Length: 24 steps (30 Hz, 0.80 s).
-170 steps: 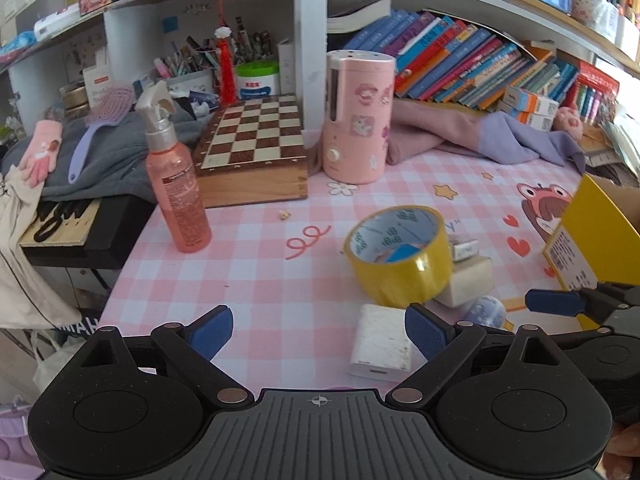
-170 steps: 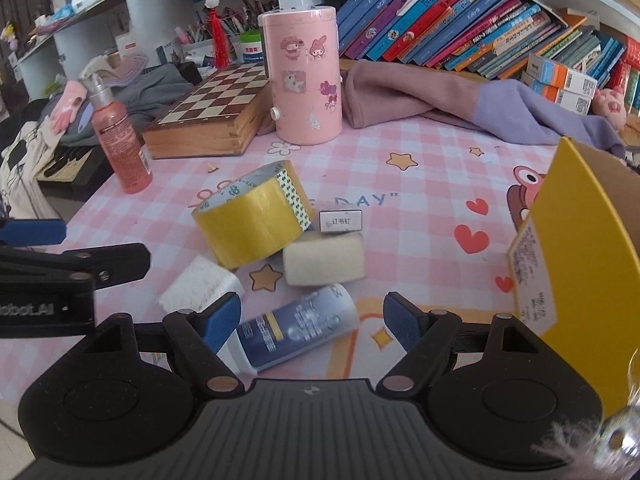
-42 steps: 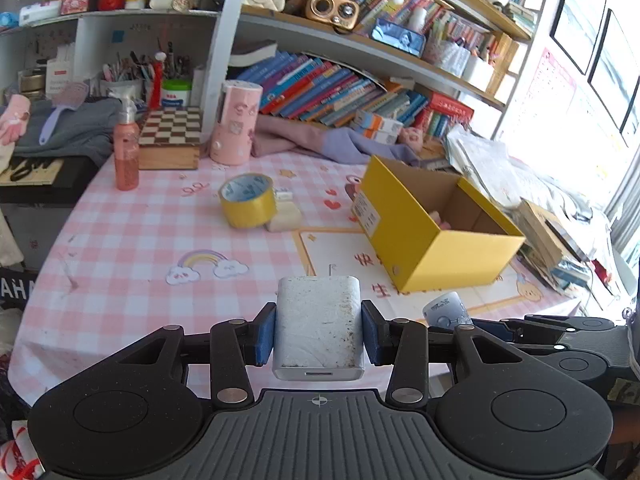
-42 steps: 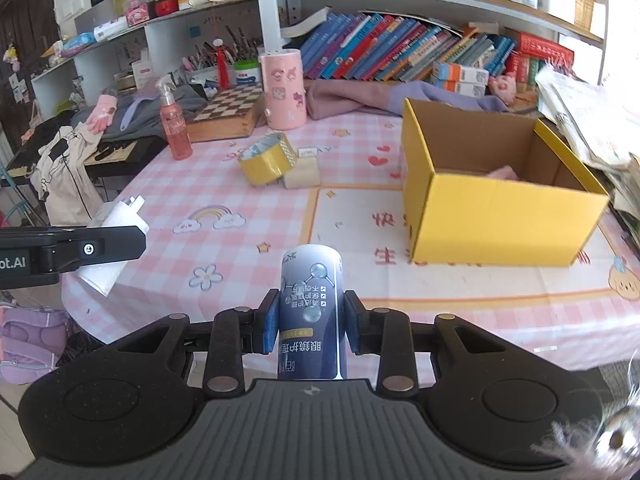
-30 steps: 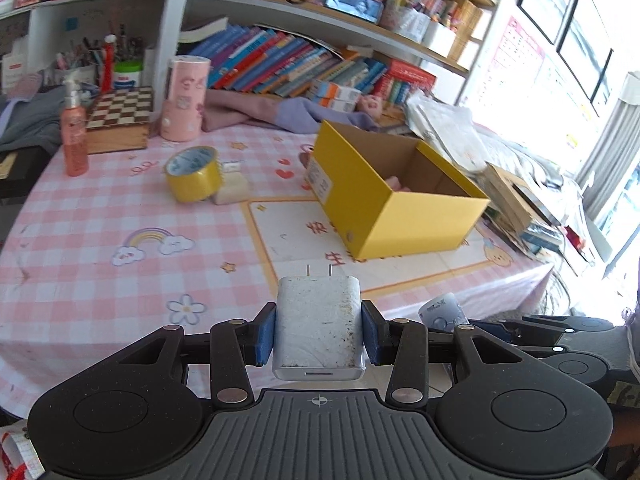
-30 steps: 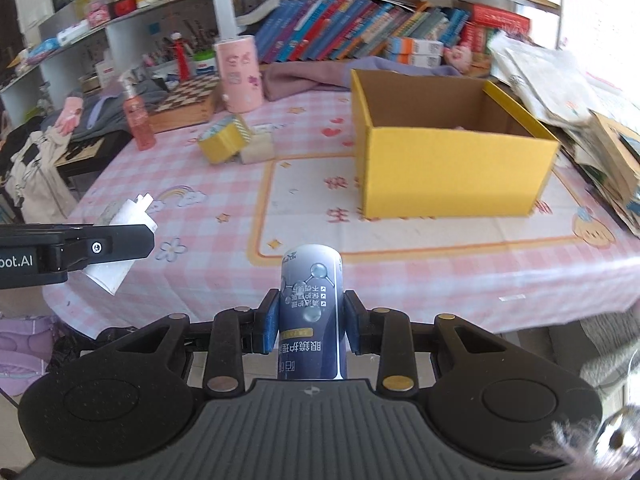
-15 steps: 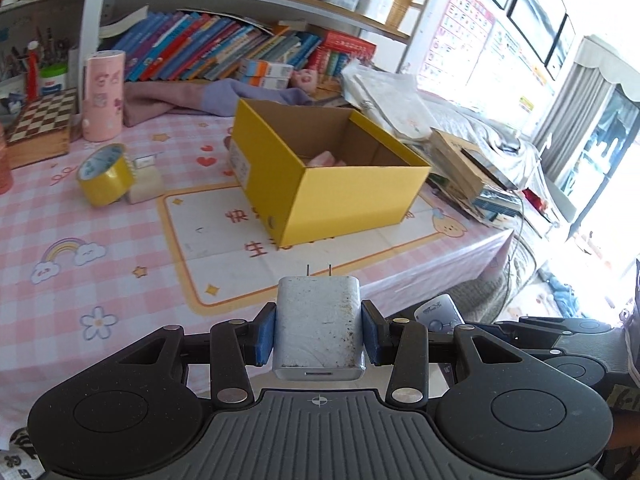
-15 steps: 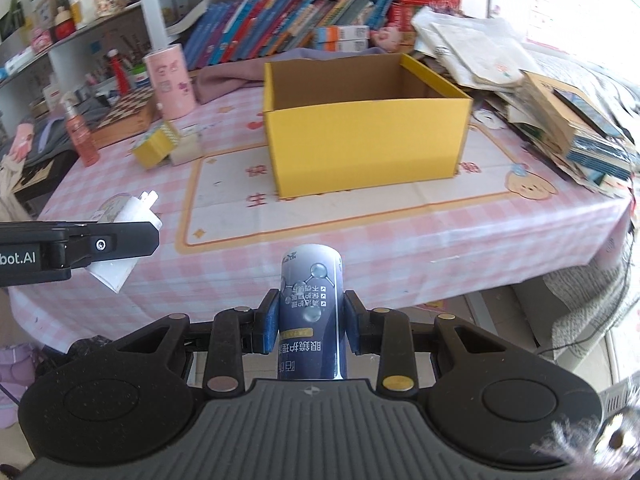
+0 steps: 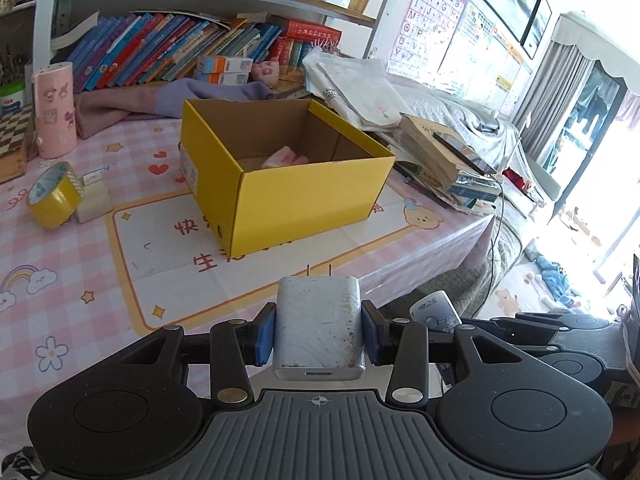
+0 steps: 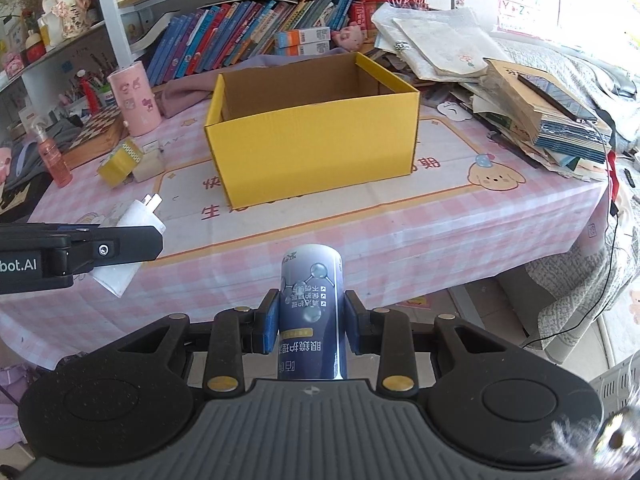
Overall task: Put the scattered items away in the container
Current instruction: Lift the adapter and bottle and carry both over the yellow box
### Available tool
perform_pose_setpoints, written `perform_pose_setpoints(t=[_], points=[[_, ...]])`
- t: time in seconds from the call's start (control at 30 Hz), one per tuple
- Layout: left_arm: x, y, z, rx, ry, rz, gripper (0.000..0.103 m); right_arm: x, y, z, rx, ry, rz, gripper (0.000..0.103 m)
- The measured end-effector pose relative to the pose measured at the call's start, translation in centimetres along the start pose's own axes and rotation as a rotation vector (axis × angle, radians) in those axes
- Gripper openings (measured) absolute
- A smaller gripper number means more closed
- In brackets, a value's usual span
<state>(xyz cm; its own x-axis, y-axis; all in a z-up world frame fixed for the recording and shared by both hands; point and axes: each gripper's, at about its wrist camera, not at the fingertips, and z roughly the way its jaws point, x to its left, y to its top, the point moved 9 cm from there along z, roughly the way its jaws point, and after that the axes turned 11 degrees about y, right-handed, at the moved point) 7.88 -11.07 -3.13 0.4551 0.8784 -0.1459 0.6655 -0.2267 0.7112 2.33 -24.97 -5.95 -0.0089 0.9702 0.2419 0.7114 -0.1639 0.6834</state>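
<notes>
From my right wrist view the yellow box hides its own floor behind the near wall. In my left view a pink thing inside shows only partly. The blue bottle has its lower end hidden behind the gripper body. The chessboard is cut by the frame edge.

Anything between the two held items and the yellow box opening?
Nothing visible. The charger in the left claw and the bottle in the right claw face the open-topped yellow box across bare tablecloth; only its near wall must be cleared.
</notes>
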Motion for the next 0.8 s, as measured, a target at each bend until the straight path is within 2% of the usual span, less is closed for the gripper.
perform_pose_setpoints(t=[0.33, 0.6, 0.8], points=[[-1.4, 1.4, 1.4, -0.002, 0.004, 0.011, 0.042, -1.9, 1.5, 0.6, -0.006, 0.009, 0.005, 0.031], [-1.5, 3.7, 2.0, -0.036, 0.038, -0.007, 0.042, -2.8, 4.1, 1.7, -0.02, 0.043, -0.031, 0.031], [-2.0, 6.5, 2.6, -0.081, 0.056, -0.012, 0.042, -3.8, 7.2, 2.1, -0.056, 0.071, -0.073, 0.031]])
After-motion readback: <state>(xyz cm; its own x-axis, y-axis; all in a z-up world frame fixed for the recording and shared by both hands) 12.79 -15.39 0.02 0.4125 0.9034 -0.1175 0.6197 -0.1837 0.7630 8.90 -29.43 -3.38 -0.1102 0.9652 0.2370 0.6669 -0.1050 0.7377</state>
